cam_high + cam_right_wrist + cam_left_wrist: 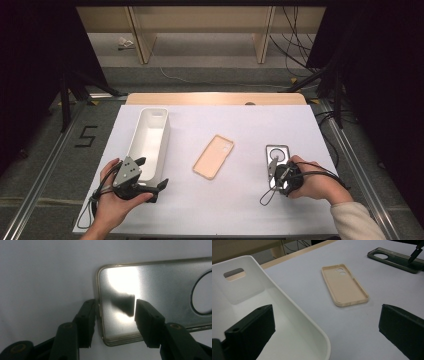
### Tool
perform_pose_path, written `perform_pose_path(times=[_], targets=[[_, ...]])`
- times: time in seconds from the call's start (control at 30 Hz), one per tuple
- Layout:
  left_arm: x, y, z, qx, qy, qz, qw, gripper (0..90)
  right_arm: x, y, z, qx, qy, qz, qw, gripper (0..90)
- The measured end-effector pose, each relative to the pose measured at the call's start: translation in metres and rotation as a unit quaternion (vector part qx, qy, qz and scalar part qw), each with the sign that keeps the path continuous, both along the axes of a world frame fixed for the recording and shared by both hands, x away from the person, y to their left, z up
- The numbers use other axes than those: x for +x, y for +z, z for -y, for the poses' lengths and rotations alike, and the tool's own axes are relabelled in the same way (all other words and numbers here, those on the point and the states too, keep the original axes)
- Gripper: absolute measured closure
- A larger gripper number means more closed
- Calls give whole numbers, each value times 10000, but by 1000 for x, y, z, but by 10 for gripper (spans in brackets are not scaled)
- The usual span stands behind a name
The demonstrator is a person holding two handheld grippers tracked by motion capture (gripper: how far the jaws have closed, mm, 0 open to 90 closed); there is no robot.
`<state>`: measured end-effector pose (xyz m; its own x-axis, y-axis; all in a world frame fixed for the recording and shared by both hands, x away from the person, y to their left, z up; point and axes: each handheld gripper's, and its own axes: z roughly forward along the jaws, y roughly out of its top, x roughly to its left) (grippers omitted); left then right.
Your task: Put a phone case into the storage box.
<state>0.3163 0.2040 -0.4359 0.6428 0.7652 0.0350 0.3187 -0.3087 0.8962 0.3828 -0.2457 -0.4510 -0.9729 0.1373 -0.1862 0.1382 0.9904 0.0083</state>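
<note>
Two phone cases lie on the white surface (pixel 240 210): a tan case (pixel 214 156) at centre, a clear case (pixel 150 295) to the right. Right claw (pixel 115 315) straddles the clear case's short end wall, one jaw outside against the rim, one inside over the floor; jaws part-way apart, not yet pinching. Left claw (pixel 324 332) hangs wide apart beside the white bin (pixel 294 315), holding nothing. To grip well: sink the inner jaw to the case floor, close squarely on the wall, lift slowly since the thin rim may flex or slip.
</note>
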Motion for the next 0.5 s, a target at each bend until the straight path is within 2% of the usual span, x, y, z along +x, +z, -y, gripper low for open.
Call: perform_pose_path(times=[0.1,0.27,0.5], targets=[[0,0,0,-8,6,-1,10000,0,0,0,0,-13,48,-12,10000,560],[0,0,0,-4,0,1,10000,0,-3,1,-2,-82,92,-129,9998,660],[0,0,0,-7,6,15,10000,0,-5,0,-3,-84,162,-190,9997,732]])
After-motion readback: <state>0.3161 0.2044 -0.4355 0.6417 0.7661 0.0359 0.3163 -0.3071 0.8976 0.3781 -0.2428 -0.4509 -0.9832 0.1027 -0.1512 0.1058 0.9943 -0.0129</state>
